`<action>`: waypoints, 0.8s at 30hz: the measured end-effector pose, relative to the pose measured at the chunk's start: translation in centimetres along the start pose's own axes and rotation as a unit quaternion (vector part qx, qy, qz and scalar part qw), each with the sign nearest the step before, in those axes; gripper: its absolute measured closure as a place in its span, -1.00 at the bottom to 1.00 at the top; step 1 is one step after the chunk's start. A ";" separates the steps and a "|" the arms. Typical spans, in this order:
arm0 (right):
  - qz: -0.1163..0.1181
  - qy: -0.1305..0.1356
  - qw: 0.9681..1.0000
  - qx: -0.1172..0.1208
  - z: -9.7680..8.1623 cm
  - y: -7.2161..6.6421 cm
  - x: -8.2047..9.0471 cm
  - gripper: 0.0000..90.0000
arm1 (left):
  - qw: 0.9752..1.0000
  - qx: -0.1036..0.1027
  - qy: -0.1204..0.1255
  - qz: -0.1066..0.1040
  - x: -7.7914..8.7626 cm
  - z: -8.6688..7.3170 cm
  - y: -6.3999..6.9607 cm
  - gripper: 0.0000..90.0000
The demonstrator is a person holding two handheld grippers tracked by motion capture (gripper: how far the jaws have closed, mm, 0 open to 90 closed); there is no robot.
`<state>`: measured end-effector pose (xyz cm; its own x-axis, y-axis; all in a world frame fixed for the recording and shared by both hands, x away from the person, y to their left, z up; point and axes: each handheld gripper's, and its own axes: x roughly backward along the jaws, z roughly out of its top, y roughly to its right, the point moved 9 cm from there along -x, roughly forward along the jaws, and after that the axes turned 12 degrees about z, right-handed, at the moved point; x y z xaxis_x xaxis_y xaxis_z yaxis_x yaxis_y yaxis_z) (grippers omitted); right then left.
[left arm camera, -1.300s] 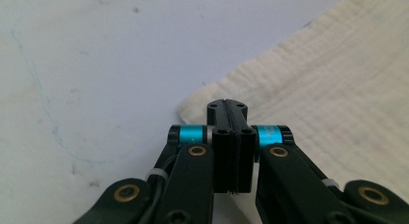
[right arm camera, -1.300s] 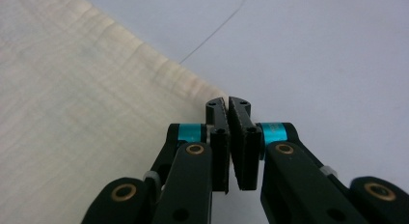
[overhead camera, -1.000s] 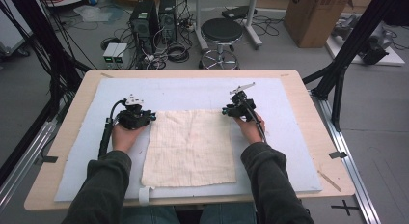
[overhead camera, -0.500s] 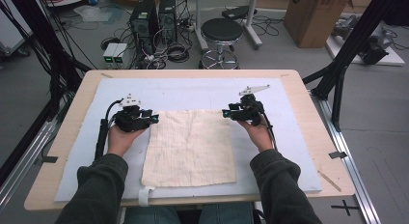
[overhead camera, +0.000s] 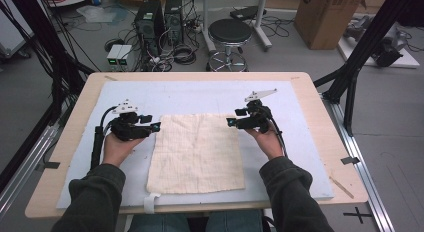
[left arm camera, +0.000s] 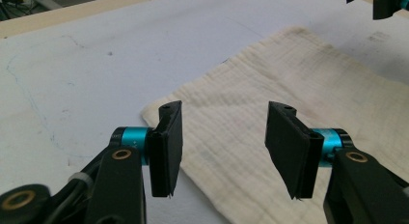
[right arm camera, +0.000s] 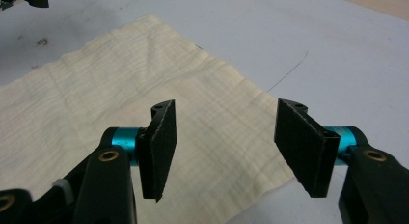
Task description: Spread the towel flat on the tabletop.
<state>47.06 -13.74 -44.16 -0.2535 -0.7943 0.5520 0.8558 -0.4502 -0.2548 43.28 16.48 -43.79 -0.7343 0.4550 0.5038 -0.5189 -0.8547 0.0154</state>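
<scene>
The cream muslin cloth (overhead camera: 196, 152) lies flat, folded square, mid-mat (overhead camera: 200, 94); the left gripper (overhead camera: 155, 126) and right gripper (overhead camera: 231, 122), jaws just opened and empty, flank its far corners, release apparently done.

- A cream cloth (overhead camera: 197, 153) lies flat on the pale blue mat (overhead camera: 200, 97) covering the wooden table (overhead camera: 320, 117).
- The left gripper (overhead camera: 155, 127) sits at the cloth's far left corner, its jaws having just been opening.
- The right gripper (overhead camera: 231, 122) sits at the far right corner, its jaws likewise just opening.
</scene>
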 end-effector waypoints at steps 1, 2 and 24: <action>0.000 0.001 1.000 0.002 0.0 0.0 0.0 -0.12 | 1.000 -0.002 0.001 -0.002 0.2 0.0 0.1 0.03; 0.000 0.002 1.000 0.003 0.1 -0.1 0.2 -0.13 | 1.000 -0.002 0.002 -0.003 0.2 0.0 0.1 0.02; 0.003 -0.001 1.000 0.013 0.1 -0.8 0.2 -0.16 | 1.000 -0.010 0.000 -0.005 0.4 0.0 0.6 -0.05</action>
<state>46.41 -13.53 -43.72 -0.2474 -0.7965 0.5517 0.8687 -0.4346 -0.2378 42.67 16.15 -43.57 -0.7282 0.4638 0.5045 -0.5357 -0.8444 0.0031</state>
